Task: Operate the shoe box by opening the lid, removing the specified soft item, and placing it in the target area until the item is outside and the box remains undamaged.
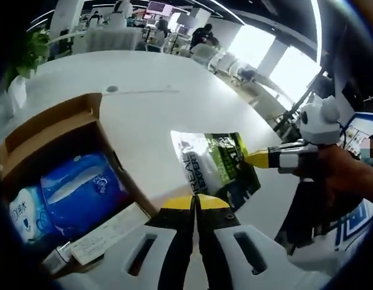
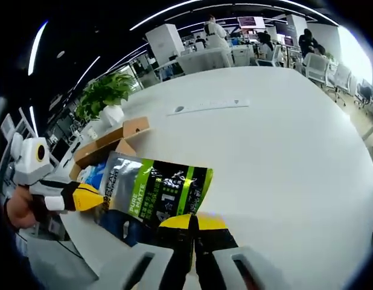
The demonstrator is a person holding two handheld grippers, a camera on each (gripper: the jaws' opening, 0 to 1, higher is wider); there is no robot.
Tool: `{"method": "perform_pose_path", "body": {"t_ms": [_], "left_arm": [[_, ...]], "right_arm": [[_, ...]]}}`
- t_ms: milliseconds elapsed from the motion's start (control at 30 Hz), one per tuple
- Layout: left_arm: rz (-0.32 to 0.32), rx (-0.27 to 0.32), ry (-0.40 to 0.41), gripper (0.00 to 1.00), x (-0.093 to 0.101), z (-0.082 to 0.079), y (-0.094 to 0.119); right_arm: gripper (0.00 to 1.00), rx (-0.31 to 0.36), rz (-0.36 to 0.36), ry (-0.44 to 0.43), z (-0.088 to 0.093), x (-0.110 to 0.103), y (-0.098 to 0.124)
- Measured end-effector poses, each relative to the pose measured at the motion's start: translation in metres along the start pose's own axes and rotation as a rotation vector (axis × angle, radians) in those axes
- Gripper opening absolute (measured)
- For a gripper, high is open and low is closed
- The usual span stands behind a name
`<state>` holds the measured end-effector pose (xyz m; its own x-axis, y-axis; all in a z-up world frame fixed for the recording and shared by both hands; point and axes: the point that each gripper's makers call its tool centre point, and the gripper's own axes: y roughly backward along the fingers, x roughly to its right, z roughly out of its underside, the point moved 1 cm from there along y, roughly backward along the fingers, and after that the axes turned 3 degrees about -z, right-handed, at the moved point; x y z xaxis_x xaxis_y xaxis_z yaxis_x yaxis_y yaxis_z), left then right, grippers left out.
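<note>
A black, green and silver soft pouch [image 1: 215,169] hangs just over the white table [image 1: 156,115], beside the cardboard shoe box [image 1: 51,130]. My left gripper [image 1: 195,202] is shut on the pouch's near edge. The right gripper [image 1: 259,158] comes in from the right and pinches the pouch's other edge. In the right gripper view the pouch [image 2: 156,190] spans the middle, with my right gripper [image 2: 192,222] shut on its lower edge and the left gripper [image 2: 87,196] at its left edge. The box [image 2: 108,142] stands open behind it, lid flap up.
Blue tissue packs [image 1: 81,187] and a paler pack [image 1: 23,211] lie inside the box, with a paper slip [image 1: 111,232] at its near corner. A potted plant [image 2: 105,90] stands beyond the box. A long white strip [image 2: 210,107] lies on the table. Office desks and chairs fill the background.
</note>
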<state>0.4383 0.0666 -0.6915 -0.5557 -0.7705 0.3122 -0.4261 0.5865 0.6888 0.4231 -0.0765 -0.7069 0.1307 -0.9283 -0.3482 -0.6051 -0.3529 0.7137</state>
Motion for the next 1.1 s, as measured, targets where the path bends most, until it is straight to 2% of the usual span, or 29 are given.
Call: {"method": "perform_pose_path", "body": {"t_ms": [200, 433, 667, 800, 867, 1100], "left_arm": [[-0.062, -0.024, -0.062, 0.00, 0.000, 0.010, -0.013], [-0.121, -0.065, -0.066, 0.00, -0.004, 0.019, -0.030], [-0.183, -0.096, -0.070, 0.00, -0.010, 0.020, -0.047], [-0.226, -0.104, -0.088, 0.00, -0.013, 0.017, -0.050], [-0.244, -0.113, -0.072, 0.00, -0.014, 0.017, -0.051], [-0.261, -0.092, -0.085, 0.00, -0.008, 0.013, -0.049]], "right_arm": [[0.00, -0.025, 0.004, 0.004, 0.004, 0.008, -0.009], [0.00, -0.055, 0.005, 0.005, 0.009, 0.016, -0.020], [0.00, -0.079, 0.004, 0.000, 0.011, 0.026, -0.032], [0.00, -0.088, -0.004, -0.003, 0.009, 0.028, -0.039], [0.00, -0.091, -0.007, 0.000, 0.009, 0.028, -0.043], [0.00, -0.098, -0.010, 0.004, 0.009, 0.033, -0.047]]}}
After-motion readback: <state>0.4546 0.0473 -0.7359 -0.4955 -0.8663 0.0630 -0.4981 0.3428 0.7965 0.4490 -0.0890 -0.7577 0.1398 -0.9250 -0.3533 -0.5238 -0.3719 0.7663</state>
